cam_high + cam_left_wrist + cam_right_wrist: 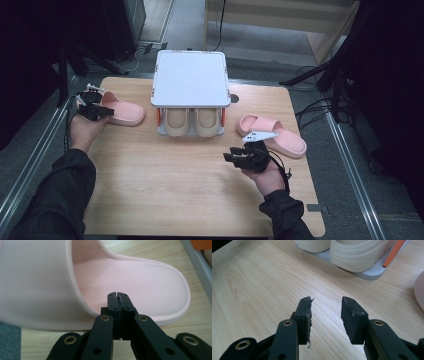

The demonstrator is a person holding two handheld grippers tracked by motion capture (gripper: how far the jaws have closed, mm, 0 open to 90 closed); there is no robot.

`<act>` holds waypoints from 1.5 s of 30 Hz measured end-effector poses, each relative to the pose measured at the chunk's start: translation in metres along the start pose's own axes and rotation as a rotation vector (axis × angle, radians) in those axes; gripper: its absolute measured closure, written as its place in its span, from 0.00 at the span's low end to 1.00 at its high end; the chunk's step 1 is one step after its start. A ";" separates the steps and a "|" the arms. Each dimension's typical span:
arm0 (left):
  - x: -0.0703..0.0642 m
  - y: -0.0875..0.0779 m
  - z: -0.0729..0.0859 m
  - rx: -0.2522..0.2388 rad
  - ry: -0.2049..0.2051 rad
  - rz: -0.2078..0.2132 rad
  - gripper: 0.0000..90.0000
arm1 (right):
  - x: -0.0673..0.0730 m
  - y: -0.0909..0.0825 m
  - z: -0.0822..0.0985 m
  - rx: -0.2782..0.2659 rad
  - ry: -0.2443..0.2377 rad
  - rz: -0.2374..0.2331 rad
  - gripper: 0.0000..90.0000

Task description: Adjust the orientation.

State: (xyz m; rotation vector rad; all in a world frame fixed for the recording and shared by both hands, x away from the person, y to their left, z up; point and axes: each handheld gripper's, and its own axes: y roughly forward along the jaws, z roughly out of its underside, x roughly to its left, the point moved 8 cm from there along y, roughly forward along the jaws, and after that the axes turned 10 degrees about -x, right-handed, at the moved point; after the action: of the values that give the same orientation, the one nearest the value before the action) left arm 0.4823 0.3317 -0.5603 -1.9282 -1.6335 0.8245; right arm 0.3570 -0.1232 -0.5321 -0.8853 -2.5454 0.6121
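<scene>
Light wooden counter; at its far middle a white two-tier shoe rack with a beige pair beneath. Left pink foam slipper lies at the counter's left edge, long axis running left to right, directly ahead of the left gripper, whose jaws are clenched on its sidewall rim (nothing else between them). Right pink foam slipper lies just beyond the right gripper, jaws released, empty.

I see a white 2-tier rack at the table's far middle — 2 beige slippers side by side on its lower shelf, orange posts at its corners.
</scene>
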 end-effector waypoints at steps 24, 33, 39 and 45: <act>0.017 -0.032 0.009 0.009 -0.055 0.064 0.69 | 0.002 0.005 0.001 0.018 -0.013 -0.001 0.67; 0.034 -0.040 0.008 -0.025 -0.069 0.016 0.47 | 0.005 0.007 0.001 0.022 -0.029 -0.003 0.67; 0.048 -0.028 0.007 -0.054 -0.101 -0.050 0.41 | 0.003 0.006 0.000 0.020 -0.023 0.000 0.66; 0.053 -0.013 0.009 -0.041 -0.125 -0.090 0.41 | 0.001 0.003 0.001 0.014 -0.023 -0.001 0.66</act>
State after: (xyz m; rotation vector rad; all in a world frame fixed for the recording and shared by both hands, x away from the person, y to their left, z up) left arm 0.4725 0.3859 -0.5651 -1.8487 -1.8097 0.8976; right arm 0.3578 -0.1207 -0.5346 -0.8769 -2.5588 0.6429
